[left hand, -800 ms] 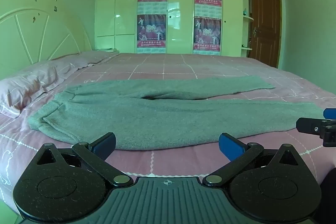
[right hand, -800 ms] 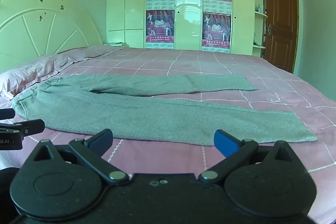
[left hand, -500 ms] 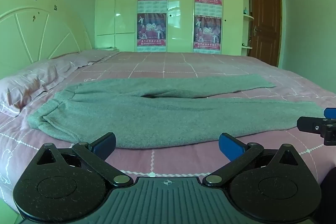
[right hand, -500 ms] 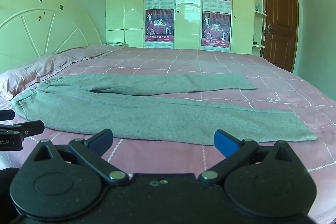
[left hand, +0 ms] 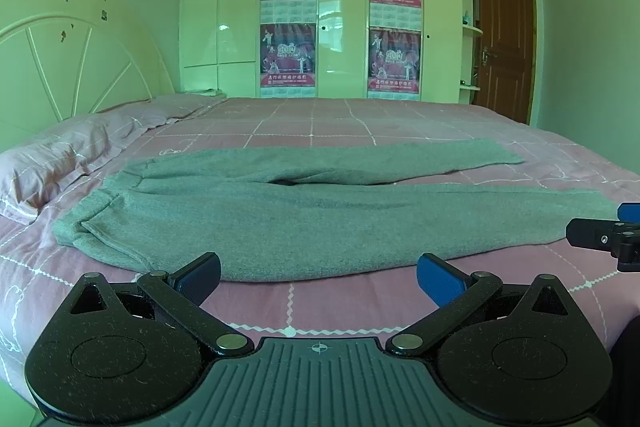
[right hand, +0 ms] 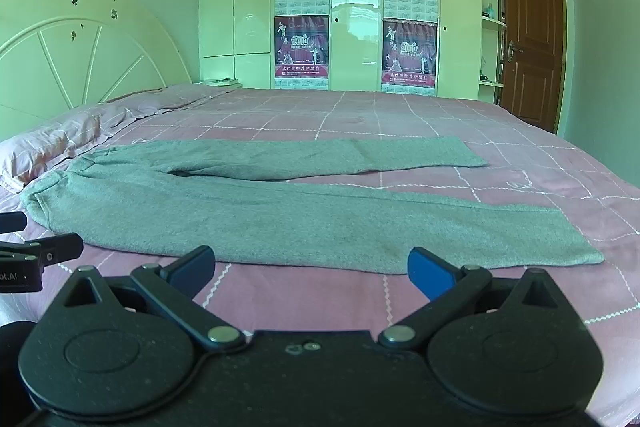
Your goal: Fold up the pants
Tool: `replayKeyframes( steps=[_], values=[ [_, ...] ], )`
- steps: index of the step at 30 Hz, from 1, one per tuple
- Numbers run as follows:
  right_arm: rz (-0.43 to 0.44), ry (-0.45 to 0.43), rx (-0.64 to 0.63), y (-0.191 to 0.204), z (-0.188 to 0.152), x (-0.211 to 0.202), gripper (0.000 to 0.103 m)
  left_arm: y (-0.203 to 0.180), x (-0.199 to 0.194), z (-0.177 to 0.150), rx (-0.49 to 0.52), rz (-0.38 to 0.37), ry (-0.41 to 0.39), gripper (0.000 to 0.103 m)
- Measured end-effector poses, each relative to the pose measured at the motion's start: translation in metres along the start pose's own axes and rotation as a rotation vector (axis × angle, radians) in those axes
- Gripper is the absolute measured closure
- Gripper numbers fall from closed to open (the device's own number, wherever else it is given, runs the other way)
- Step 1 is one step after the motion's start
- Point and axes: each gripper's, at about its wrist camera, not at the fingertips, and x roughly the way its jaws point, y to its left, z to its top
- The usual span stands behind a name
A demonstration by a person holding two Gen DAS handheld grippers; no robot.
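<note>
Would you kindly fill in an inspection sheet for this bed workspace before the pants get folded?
Surface: pink checked bedsheet covering the bed, mostly smooth.
Job's things: grey knitted fabric pants lying flat, unfolded, waistband toward the pink pillow, legs spread slightly apart.
Clutter: nothing seen on the sheet beside the pants.
Grippers: left gripper and right gripper both open, holding nothing, short of the pants' near edge.
Cables: nothing seen.
Surroundings: cream fan-patterned headboard, glossy white wardrobe bearing four red posters, brown wooden door shut.
</note>
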Motion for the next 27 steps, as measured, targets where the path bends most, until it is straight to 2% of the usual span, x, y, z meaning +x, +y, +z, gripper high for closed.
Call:
replayKeyframes(
  steps=[27],
  values=[
    [-0.002, 0.003, -0.002, 0.0007, -0.0001, 0.0012, 0.006, 0.0002, 0.0018, 0.0000, 0.007, -0.002, 0.002, 0.000]
  ],
)
